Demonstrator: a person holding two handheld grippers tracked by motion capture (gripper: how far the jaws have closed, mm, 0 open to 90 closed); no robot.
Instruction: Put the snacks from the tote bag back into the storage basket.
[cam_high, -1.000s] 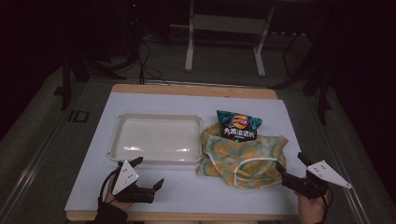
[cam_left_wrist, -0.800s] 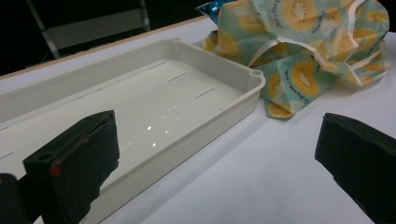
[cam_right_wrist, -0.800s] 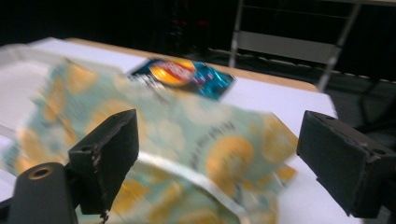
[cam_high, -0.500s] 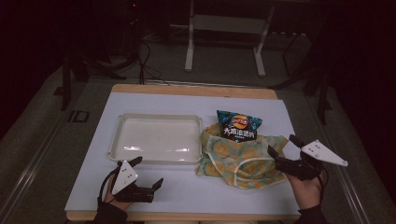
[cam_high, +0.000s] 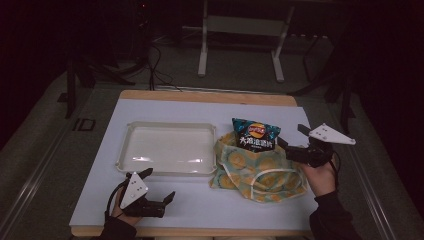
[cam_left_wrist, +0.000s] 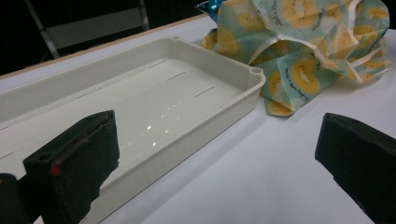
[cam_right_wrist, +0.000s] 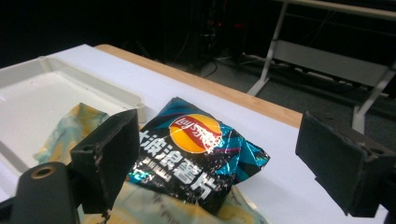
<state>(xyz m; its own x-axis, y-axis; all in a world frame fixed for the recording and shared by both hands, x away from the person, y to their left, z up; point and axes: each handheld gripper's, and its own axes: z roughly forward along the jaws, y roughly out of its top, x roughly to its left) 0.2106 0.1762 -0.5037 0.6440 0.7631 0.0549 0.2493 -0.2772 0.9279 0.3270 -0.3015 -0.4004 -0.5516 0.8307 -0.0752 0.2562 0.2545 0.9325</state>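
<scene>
My right gripper (cam_high: 291, 142) hangs just right of the chip bag (cam_high: 255, 135), jaws spread wide, nothing between them. From the right gripper view the chip bag (cam_right_wrist: 196, 156) sits dead ahead between the 2 jaws, so I judge this as the approach for a grab on the bag's near edge. Not touching yet as far as I can tell.

The bag rests on the far part of the fruit-print cloth bag (cam_high: 260, 170), tilted up against its folds, label facing me. That tilt leaves the top edge free, which should make a pinch easy. Foil is slick and crinkly, so I'd close low on the seam, not on the puffed middle.

My left gripper (cam_high: 159, 186) rests low at the near left of the desk (cam_high: 165, 107), jaws also spread, empty. It's parked out of the way, near the front rim of the white tray (cam_high: 170, 149). In the left gripper view the tray (cam_left_wrist: 140, 93) lies empty just ahead, with the cloth bag (cam_left_wrist: 303, 51) touching its right corner.

The tray sits just left of the cloth bag, so I guess it's the drop spot: short carry leftward. Risk: the cloth bag drags along if my jaw catches its fabric.
</scene>
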